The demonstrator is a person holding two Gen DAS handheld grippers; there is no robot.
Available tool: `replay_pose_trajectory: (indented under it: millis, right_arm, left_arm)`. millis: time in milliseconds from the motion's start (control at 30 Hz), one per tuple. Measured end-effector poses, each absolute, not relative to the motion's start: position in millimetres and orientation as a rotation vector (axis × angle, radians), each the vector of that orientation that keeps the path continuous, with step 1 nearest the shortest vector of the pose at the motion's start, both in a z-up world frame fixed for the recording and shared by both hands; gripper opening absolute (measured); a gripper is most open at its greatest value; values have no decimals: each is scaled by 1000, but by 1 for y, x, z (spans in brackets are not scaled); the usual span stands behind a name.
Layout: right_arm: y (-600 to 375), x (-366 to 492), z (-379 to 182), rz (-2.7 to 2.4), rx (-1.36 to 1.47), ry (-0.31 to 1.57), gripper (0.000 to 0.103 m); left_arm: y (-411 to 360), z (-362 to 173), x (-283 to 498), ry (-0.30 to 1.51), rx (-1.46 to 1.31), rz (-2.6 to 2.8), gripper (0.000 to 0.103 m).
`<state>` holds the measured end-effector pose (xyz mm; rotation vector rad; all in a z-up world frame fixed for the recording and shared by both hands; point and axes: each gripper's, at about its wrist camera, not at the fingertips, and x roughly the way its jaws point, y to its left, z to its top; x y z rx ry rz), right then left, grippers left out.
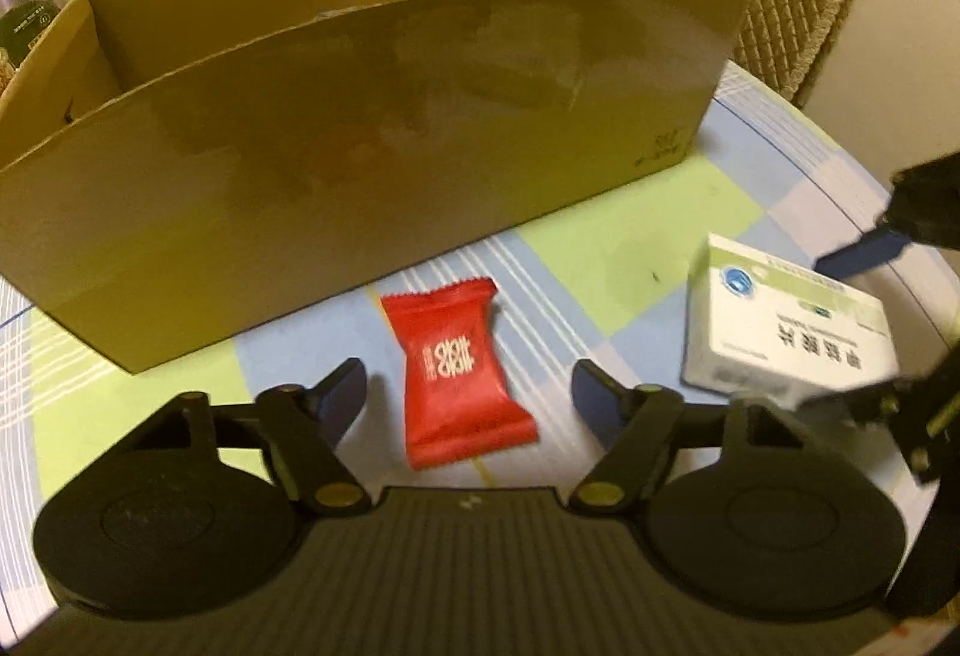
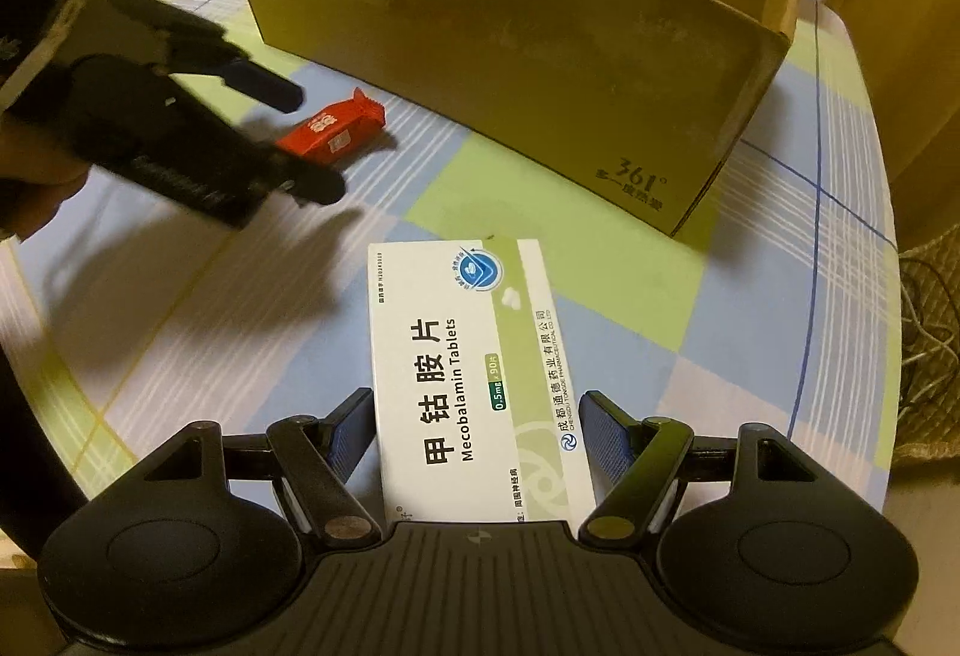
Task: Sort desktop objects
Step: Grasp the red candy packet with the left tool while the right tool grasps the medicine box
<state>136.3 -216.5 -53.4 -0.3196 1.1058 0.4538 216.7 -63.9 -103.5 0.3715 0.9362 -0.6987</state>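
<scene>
Both grippers line up on their picks, with neither object gripped yet.

The left gripper [image 1: 468,392], jaws spread, straddles the glossy red candy wrapper [image 1: 459,371], a crimped-end pillow pack lying flat on the checked tablecloth [image 1: 630,260] just before the matte cardboard box [image 1: 360,128]. The right gripper [image 2: 474,437], also spread, brackets the smooth white-and-green Mecobalamin tablet carton [image 2: 468,368] nearer the table's front edge. Each probably needs to close squarely, then lift over the box wall.
</scene>
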Motion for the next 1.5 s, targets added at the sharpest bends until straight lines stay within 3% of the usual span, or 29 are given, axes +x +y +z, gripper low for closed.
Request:
replay_pose_trajectory:
  millis: [33, 100, 133, 667, 1000, 1367, 1467, 1500]
  right_arm:
    - [-217, 136, -53, 453, -318, 1104, 71]
    - [-218, 135, -53, 449, -306, 1101, 71]
    - [-219, 135, -53, 446, -298, 1099, 71]
    - [-212, 121, -51, 355, -234, 1069, 71]
    - [-216, 115, -54, 340, -199, 1064, 72]
    - [-219, 116, -51, 337, -196, 1047, 76]
    - [-219, 118, -50, 335, -189, 1042, 76]
    - [-218, 118, -50, 335, -191, 1040, 76]
  left_arm:
    - [-64, -104, 218, 937, 377, -696, 56]
    - [-64, -105, 219, 941, 396, -688, 32]
    - [-62, -106, 217, 942, 404, -685, 31]
    - [-28, -96, 150, 997, 461, -663, 29]
    - [-26, -96, 152, 1000, 422, -675, 51]
    - [-17, -99, 158, 1001, 362, -663, 51]
    - [-17, -102, 159, 1006, 367, -663, 45]
    - [-17, -102, 158, 1002, 371, -662, 38]
